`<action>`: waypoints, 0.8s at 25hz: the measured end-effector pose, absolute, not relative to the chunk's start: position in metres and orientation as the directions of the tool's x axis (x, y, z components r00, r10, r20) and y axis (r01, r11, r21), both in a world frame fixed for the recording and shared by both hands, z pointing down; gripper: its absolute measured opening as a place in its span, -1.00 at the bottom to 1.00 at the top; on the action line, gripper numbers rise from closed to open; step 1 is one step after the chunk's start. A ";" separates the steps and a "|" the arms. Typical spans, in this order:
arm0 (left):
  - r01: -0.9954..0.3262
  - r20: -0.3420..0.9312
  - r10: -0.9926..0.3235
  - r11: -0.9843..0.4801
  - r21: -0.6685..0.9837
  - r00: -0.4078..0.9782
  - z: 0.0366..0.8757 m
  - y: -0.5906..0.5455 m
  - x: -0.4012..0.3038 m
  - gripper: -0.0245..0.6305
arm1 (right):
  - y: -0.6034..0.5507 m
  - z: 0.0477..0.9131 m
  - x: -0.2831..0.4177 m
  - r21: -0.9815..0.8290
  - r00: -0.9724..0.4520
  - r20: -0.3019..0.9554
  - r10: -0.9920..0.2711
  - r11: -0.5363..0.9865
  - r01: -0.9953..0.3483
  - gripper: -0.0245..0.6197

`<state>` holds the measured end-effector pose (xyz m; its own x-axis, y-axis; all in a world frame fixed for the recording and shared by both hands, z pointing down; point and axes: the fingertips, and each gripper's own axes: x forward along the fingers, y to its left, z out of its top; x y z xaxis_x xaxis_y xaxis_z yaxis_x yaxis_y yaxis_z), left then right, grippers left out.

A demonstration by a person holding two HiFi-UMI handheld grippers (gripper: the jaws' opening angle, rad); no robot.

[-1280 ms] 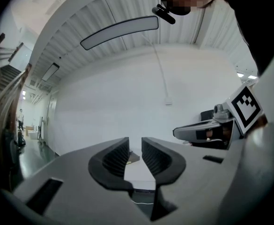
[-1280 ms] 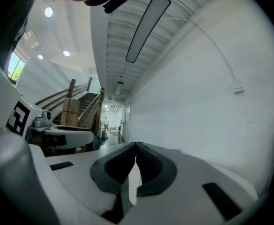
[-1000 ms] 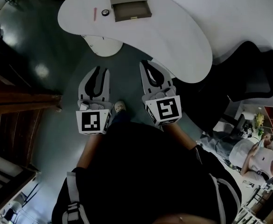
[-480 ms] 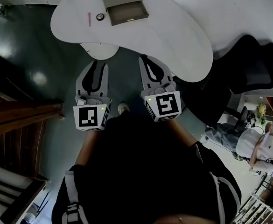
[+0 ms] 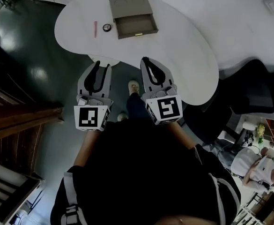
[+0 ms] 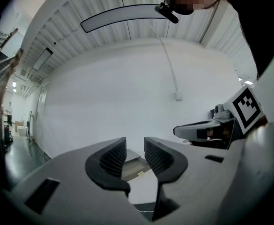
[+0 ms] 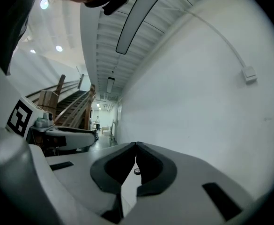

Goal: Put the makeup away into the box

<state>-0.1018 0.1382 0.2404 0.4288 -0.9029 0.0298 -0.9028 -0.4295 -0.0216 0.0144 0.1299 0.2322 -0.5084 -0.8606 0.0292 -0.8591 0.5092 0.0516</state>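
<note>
Currently | left gripper: jaws narrowly apart, have just been opening, empty | right gripper: jaws together, empty | pink stick, round compact: table far-left edge, beside open box | risk: closed right jaws may nudge compact off edge.

You face a white, kidney-shaped desk that stands on a pale rounded base, over a dark green floor glossy enough to catch the lights. On your left a brown wooden staircase runs along the floor's edge. On your right, just beyond the desk's curved end, sits a black chair, and further back on that side a person in a white top is seated. Ahead of you rises a plain white wall; a thin cable drops down it to a small box, and a long strip lamp hangs under the ribbed ceiling.
</note>
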 end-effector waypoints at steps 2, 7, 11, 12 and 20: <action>-0.907 0.028 -0.907 -0.420 -0.023 0.419 0.239 0.117 -0.103 -0.59 | 0.106 0.232 0.013 0.079 -0.515 0.026 -0.857 0.515 -0.853 -0.85; -0.924 0.025 -0.924 -0.382 -0.031 0.381 0.241 0.066 -0.104 -0.59 | 0.050 0.243 0.016 0.099 -0.529 0.093 -0.843 0.537 -0.838 -0.85; -0.941 0.052 -0.940 -0.338 -0.024 0.337 0.249 0.029 -0.106 -0.57 | 0.008 0.251 0.017 0.101 -0.567 0.123 -0.814 0.579 -0.809 -0.85; -0.944 0.057 -0.943 -0.329 -0.017 0.328 0.251 0.021 -0.106 -0.57 | 0.000 0.253 0.017 0.097 -0.576 0.128 -0.807 0.588 -0.803 -0.85; -0.960 0.089 -0.957 -0.280 -0.025 0.277 0.261 -0.023 -0.111 -0.56 | -0.042 0.261 0.004 0.086 -0.642 0.148 -0.753 0.656 -0.750 -0.85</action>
<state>-0.1109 -0.0230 0.2612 0.2765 -0.9569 0.0891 -0.9598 -0.2797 -0.0246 0.0037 -0.0418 0.2615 -0.6416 -0.7526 0.1484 -0.7498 0.6561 0.0857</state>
